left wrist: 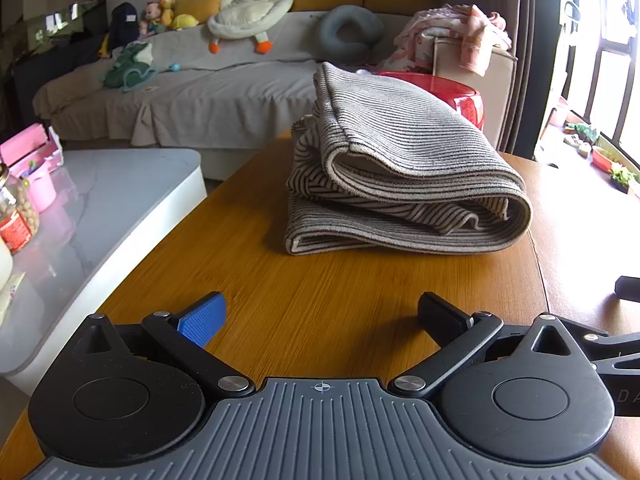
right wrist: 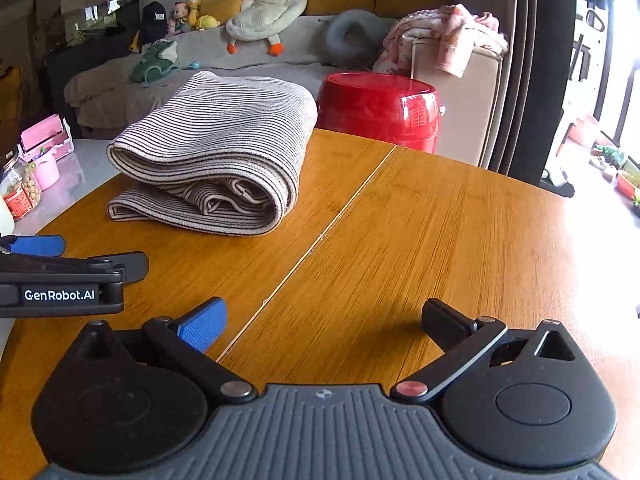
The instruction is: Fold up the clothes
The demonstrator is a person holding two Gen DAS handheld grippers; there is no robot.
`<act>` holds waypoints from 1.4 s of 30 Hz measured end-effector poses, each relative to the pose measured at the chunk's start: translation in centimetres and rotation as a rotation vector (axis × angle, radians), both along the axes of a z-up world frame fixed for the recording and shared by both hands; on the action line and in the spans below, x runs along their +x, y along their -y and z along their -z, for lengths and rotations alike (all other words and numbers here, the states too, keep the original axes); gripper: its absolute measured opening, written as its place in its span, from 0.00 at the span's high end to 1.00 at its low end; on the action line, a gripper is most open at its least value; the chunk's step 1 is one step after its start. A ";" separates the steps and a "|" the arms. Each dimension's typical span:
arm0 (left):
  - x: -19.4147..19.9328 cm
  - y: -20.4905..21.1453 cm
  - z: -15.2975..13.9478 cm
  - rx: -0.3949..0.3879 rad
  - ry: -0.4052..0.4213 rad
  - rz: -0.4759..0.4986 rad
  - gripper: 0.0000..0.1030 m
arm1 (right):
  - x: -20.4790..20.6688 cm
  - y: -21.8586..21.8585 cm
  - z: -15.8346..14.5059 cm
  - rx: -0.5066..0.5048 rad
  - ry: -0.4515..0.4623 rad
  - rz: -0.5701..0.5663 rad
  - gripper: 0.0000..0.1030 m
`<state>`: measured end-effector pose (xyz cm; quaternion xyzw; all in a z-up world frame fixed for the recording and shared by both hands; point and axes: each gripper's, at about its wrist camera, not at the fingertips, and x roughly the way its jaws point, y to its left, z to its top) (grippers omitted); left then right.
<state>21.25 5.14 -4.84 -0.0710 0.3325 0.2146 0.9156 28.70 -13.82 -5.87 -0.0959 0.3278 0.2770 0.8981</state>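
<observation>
Bare wooden table [right wrist: 440, 240] stretches between both wide-open grippers and the folded striped garment [right wrist: 224, 152], giving free passage. The right half lies clear to its far edge. A red stool [right wrist: 380, 108] stands just behind the table.

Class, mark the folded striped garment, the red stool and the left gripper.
folded striped garment [left wrist: 404, 168], left wrist view, top layer.
red stool [right wrist: 380, 108], right wrist view, glossy side.
left gripper [left wrist: 320, 316], left wrist view, midway between open fingertips.
</observation>
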 end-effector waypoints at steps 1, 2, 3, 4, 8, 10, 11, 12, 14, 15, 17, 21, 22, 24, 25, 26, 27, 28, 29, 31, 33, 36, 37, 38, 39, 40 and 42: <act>0.0 0.0 0.0 0.000 0.000 0.000 0.00 | 0.0 0.0 0.0 0.000 0.000 0.000 0.00; 0.0 0.1 -0.1 0.000 -0.001 0.000 0.00 | 0.0 0.0 0.0 0.000 0.000 0.000 0.00; 0.0 0.0 0.0 0.000 0.000 0.000 0.00 | 0.0 0.0 0.0 0.000 0.000 0.000 0.00; 0.0 0.0 0.0 0.000 0.000 0.000 0.00 | 0.0 0.0 0.0 0.000 0.000 0.000 0.00; 0.1 0.0 0.0 0.000 0.000 0.000 0.00 | 0.0 0.0 0.0 0.000 0.000 0.000 0.00; 0.1 0.0 0.0 0.000 0.000 0.000 0.00 | 0.0 0.0 0.0 0.000 0.000 0.000 0.00; 0.0 0.0 0.0 0.000 0.000 0.000 0.00 | 0.0 0.0 0.0 0.000 0.000 0.000 0.00; 0.0 0.0 0.0 0.000 0.000 0.000 0.00 | 0.0 0.0 0.0 0.000 0.000 0.000 0.00; 0.0 0.0 0.0 0.000 0.000 0.000 0.00 | 0.0 0.0 0.0 0.000 0.000 0.000 0.00; 0.1 0.0 0.0 0.000 0.000 0.000 0.00 | 0.0 0.0 0.0 0.000 0.000 0.000 0.00; 0.1 0.0 0.0 0.000 0.000 0.000 0.00 | 0.0 0.0 0.0 0.000 0.000 0.000 0.00; 0.1 0.0 0.1 0.000 0.000 0.000 0.00 | 0.0 0.0 0.0 0.001 0.000 0.000 0.00; 0.1 0.0 0.1 0.000 0.001 0.000 0.00 | 0.0 0.0 0.0 0.001 0.000 0.000 0.00; 0.1 0.0 0.1 0.000 0.001 0.001 0.00 | 0.0 0.0 0.0 0.000 0.000 0.000 0.00; 0.1 0.0 0.1 0.000 0.001 0.001 0.00 | 0.0 0.0 0.0 0.001 0.000 0.000 0.00; 0.1 0.0 0.1 0.000 0.001 0.001 0.00 | 0.0 0.0 0.0 0.001 0.000 0.000 0.00; 0.1 0.0 0.1 0.000 0.001 0.001 0.00 | 0.0 0.0 0.0 0.001 0.000 0.000 0.00; 0.1 0.0 0.1 0.000 0.001 0.000 0.00 | 0.0 0.0 0.0 0.001 0.000 0.000 0.00; 0.1 0.0 0.1 -0.001 0.001 -0.002 0.00 | 0.0 0.0 0.0 0.001 0.000 0.000 0.00; 0.1 0.0 0.1 -0.001 0.001 -0.005 0.00 | 0.0 0.0 0.0 0.001 0.000 0.000 0.00; 0.1 0.0 0.1 -0.001 0.001 -0.007 0.00 | 0.1 -0.1 0.0 0.001 0.000 0.000 0.00; 0.1 0.1 0.1 -0.002 0.002 -0.011 0.00 | 0.1 -0.1 0.0 0.001 0.000 0.000 0.00; 0.1 0.1 0.1 -0.002 0.002 -0.013 0.00 | 0.1 -0.1 0.0 0.001 0.000 0.000 0.00; 0.1 0.1 0.2 -0.002 0.002 -0.014 0.00 | 0.1 -0.1 0.0 0.001 0.000 0.000 0.00; 0.1 0.1 0.2 -0.002 0.002 -0.016 0.00 | 0.0 -0.1 0.1 0.001 0.000 0.000 0.00; 0.1 0.1 0.2 -0.003 0.002 -0.017 0.00 | 0.0 -0.1 0.0 0.001 0.000 0.000 0.00; 0.1 0.1 0.2 -0.003 0.003 -0.020 0.00 | 0.1 -0.1 0.0 0.001 0.000 0.000 0.00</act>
